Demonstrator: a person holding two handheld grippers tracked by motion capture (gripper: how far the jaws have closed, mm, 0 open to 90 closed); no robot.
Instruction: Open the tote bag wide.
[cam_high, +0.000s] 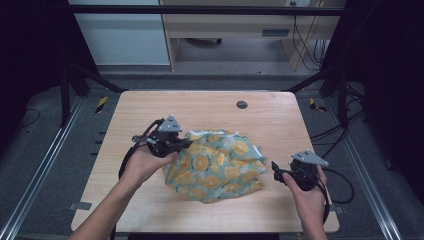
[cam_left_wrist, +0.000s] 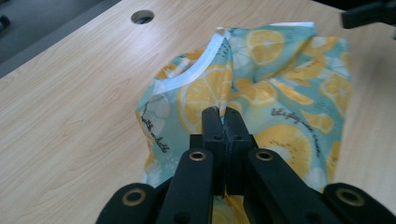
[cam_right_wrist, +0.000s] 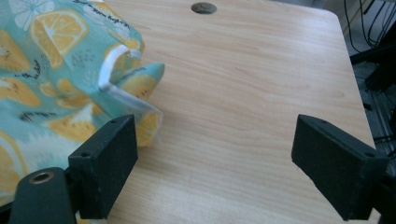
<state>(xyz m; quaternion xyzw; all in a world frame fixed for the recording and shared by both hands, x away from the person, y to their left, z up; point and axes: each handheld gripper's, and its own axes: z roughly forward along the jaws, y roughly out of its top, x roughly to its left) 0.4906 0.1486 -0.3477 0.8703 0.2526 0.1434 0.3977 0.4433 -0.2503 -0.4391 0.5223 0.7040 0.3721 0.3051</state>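
A teal cloth printed with orange and lemon slices (cam_high: 217, 164) lies bunched at the middle of the wooden table (cam_high: 210, 107). My left gripper (cam_high: 187, 144) is at the cloth's left edge, jaws pinched together on a fold of the fabric (cam_left_wrist: 224, 122), lifting it into a ridge. The cloth's white-trimmed hem (cam_left_wrist: 196, 72) runs just beyond the jaws. My right gripper (cam_high: 275, 171) hovers to the right of the cloth with its jaws wide apart and nothing between them (cam_right_wrist: 219, 154). The cloth's white-edged corner (cam_right_wrist: 135, 100) lies beside its left jaw.
A round cable hole (cam_high: 242, 104) sits near the table's far edge. Bare wood lies right of the cloth (cam_right_wrist: 252, 93). Black frame posts and cables (cam_high: 340, 125) surround the table, with a desk and floor beyond.
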